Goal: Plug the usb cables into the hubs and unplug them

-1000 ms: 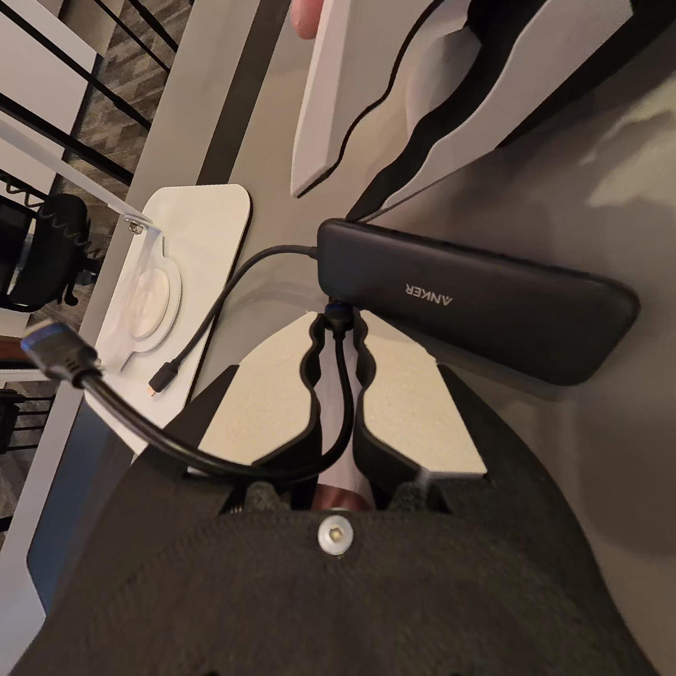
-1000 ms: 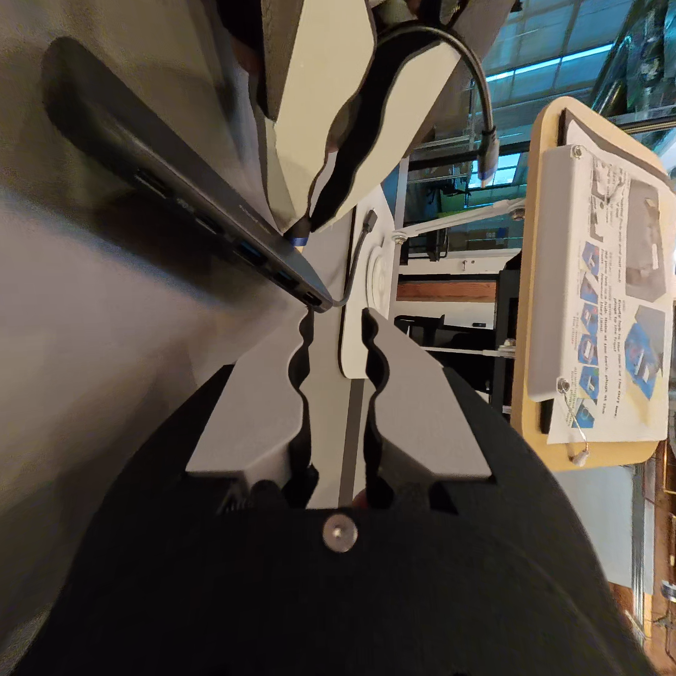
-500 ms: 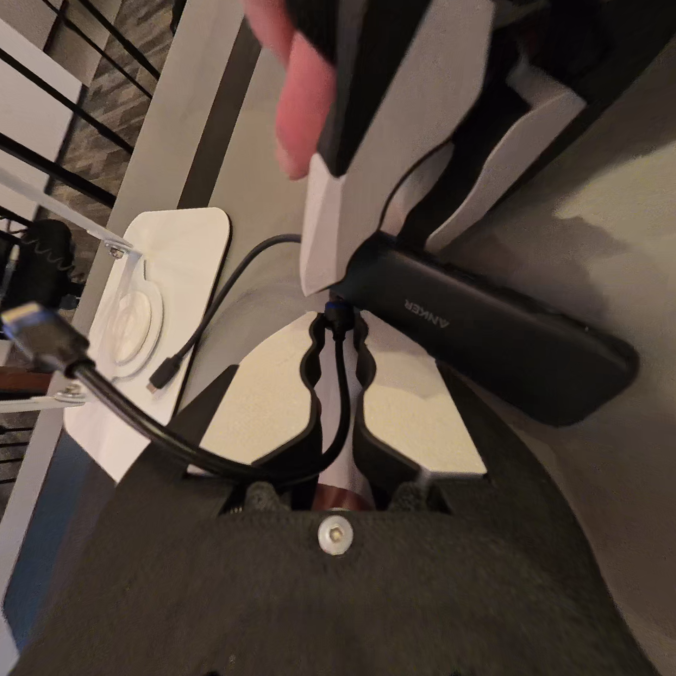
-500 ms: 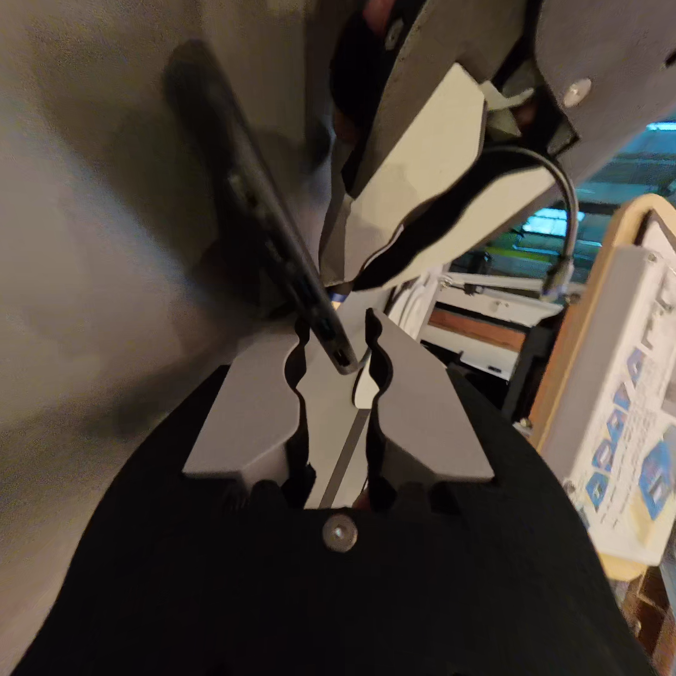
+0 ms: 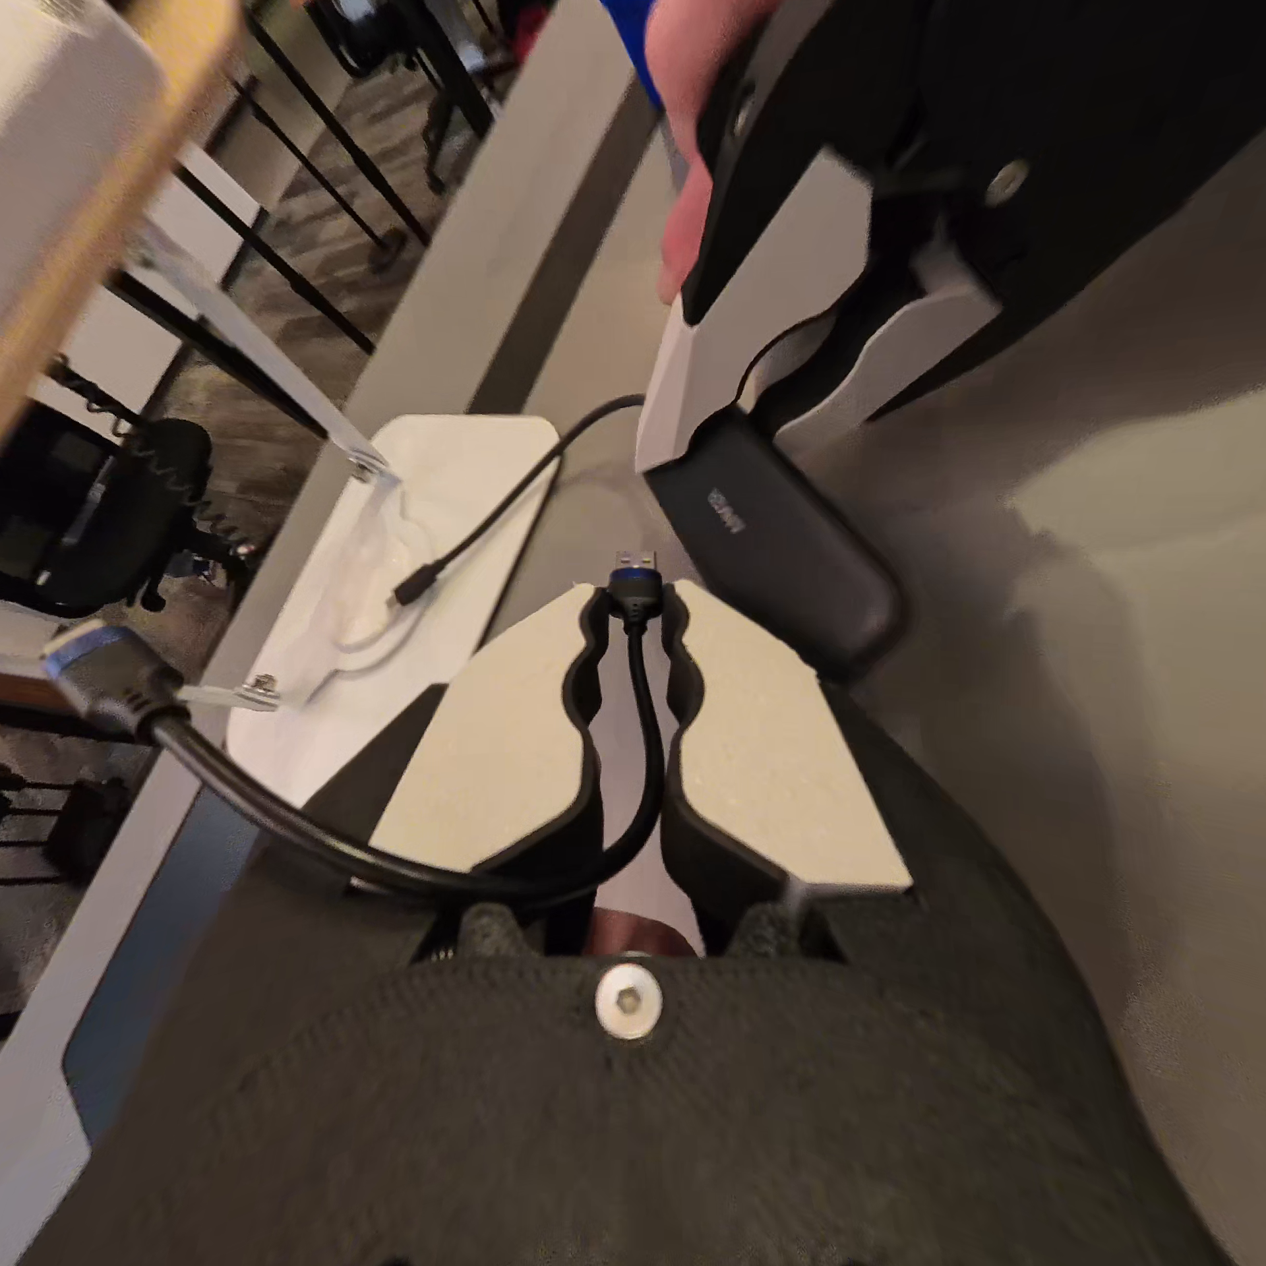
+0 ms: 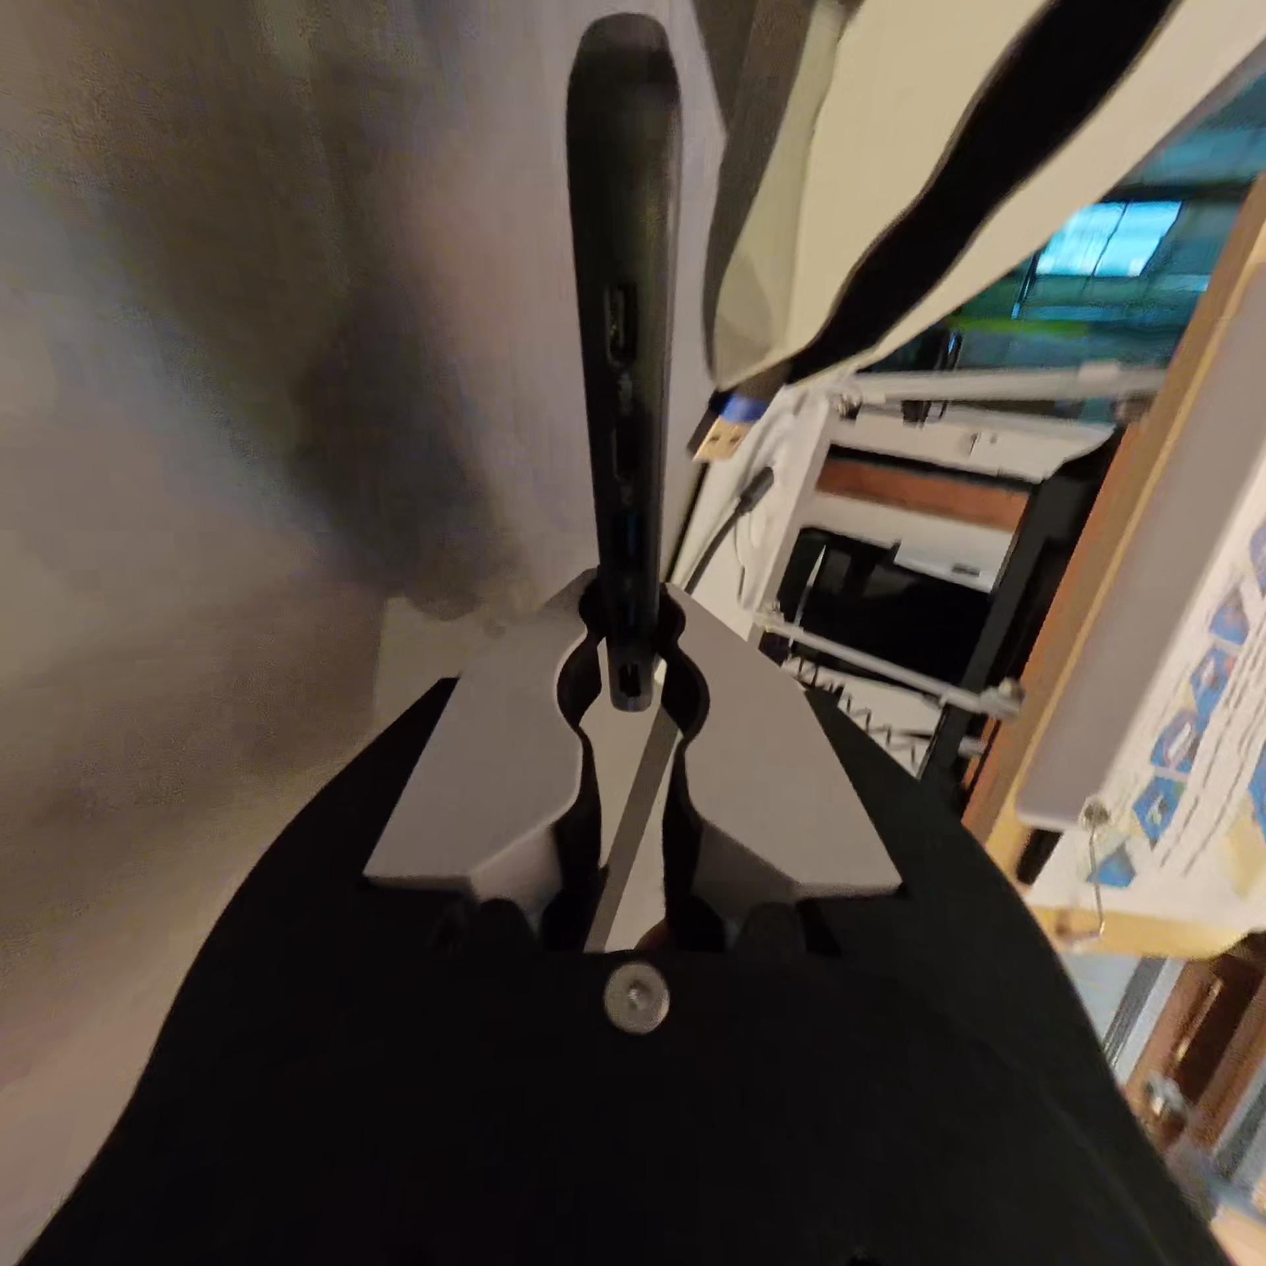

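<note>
Pinching ribbed black USB plug (image 5: 636, 592), left jaws closed; right jaws clamping slim matte hub (image 6: 622, 288).

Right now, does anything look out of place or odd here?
Nothing damaged or spilled. The hub is gripped on edge by the right gripper; the USB plug, in the left gripper, is out of it.

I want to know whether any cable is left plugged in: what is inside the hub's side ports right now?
In the right wrist view the ports along the hub look empty; the USB plug sits free in the left gripper. The right gripper covers part of the edge.
</note>
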The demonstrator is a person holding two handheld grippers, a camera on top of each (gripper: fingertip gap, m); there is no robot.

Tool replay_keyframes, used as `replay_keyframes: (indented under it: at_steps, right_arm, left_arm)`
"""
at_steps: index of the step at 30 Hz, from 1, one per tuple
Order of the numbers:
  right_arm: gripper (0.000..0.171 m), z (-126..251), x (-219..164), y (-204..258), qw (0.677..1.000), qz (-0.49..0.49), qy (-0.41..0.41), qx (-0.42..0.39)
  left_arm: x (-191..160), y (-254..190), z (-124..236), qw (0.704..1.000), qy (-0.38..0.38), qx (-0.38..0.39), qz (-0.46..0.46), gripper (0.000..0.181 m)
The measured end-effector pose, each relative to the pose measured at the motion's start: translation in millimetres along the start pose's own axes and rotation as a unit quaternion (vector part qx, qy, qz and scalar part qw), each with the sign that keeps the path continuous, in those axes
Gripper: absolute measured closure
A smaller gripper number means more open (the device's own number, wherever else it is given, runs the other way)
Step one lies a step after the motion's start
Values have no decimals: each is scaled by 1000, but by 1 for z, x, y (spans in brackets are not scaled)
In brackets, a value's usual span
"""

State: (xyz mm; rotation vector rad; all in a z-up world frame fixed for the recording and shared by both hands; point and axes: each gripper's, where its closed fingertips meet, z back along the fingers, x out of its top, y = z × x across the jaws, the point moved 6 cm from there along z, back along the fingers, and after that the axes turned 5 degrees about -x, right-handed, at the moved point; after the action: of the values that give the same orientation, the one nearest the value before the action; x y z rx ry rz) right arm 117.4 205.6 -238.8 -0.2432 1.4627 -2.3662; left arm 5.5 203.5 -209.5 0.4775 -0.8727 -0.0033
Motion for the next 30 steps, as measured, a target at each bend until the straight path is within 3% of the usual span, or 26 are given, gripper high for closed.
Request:
replay_keyframes:
  at_steps: [6,13,22,30]
  right_arm:
    - [162,-4,-24,-29,992,-66,103,-40]
    - [162,7,-14,-39,986,-87,127,-65]
    - [163,30,-9,-51,985,-111,87,-97]
    - [162,43,2,-51,987,-109,55,-107]
  left_arm:
    - [40,-4,39,996,-86,-2,-20,166]
    - [36,-12,24,997,-43,32,-55,166]
    - [31,8,31,994,-34,94,-40,166]
    - [27,12,28,994,-39,98,-14,166]
